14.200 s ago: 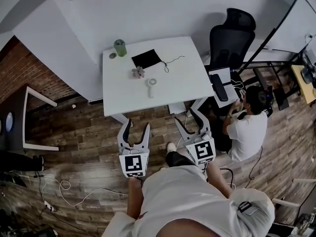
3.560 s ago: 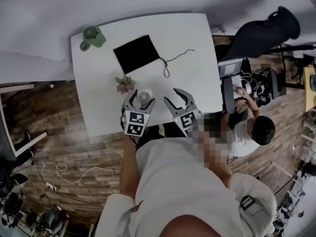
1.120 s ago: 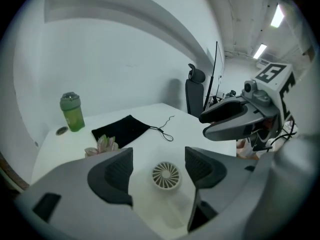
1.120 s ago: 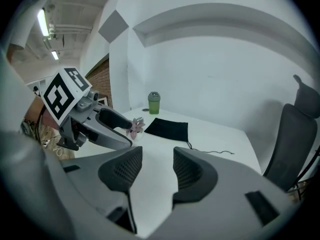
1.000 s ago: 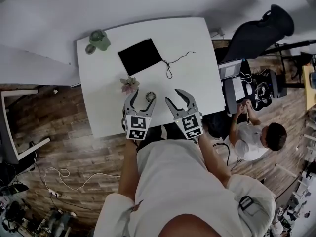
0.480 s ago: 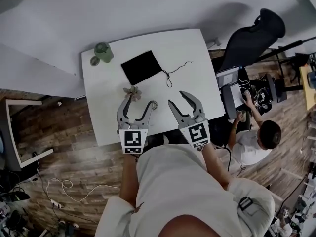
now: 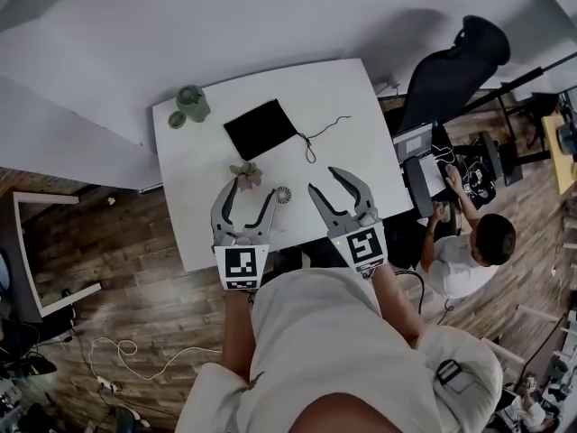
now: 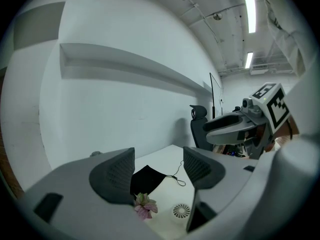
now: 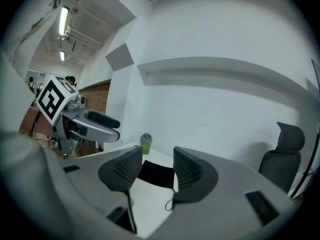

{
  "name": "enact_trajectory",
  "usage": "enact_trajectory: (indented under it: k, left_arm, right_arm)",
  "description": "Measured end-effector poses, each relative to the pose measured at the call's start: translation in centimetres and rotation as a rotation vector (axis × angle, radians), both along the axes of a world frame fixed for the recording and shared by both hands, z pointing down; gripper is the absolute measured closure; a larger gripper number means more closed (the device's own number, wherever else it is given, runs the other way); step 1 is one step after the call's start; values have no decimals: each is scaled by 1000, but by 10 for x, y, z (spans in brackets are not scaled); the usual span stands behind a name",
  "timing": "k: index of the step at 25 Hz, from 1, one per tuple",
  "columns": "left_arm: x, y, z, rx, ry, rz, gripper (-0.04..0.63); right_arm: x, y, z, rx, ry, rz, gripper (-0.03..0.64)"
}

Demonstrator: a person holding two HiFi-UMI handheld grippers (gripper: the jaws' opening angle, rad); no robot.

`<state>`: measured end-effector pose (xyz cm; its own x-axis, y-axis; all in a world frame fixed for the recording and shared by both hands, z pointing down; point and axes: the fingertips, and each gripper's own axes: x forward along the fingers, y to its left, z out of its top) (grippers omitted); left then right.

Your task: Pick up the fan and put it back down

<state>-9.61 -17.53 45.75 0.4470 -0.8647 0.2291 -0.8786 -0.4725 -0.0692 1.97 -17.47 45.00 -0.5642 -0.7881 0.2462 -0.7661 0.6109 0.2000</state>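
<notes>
At the far left I saw wood floor (image 7: pixel 117 242) with a white frame (image 7: pixel 45 196) standing on it. A plain white wall (image 7: pixel 270 16) ran behind the white table (image 7: pixel 356 124), and the left gripper view showed a long ledge (image 8: pixel 130 66) crossing it.

On the table's far left corner stood a green cup (image 7: pixel 192 103) with a small disc (image 7: pixel 175 118) just beside it. Right of that lay a black cloth (image 7: pixel 261 128), and a small plant (image 7: pixel 246 175) sat nearer the front edge.

My left gripper (image 7: pixel 249 190) was held above that near edge, its jaws closing but apart, with nothing between them. The fan (image 7: pixel 283 195) sat on the table just right of the plant, with its round grille showing, and neither gripper touched it. My right gripper (image 7: pixel 326 183) was held to the fan's right, with its jaws parted and empty.

A thin cord (image 7: pixel 317 135) trailed right from the cloth. Past the table's far right corner stood a black chair (image 7: pixel 446 70). Nearer, a person (image 7: pixel 469 251) in a white top sat low beside the table. Strip lights (image 8: pixel 248 1) ran along the ceiling on that side.
</notes>
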Motion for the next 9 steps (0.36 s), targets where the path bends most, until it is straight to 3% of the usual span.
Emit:
enact_trajectory:
  k: [9]
  left_arm:
    - [-6,9,-3,8,14,16,301]
  right_arm:
    - [-6,9,-9,24,23,12,420]
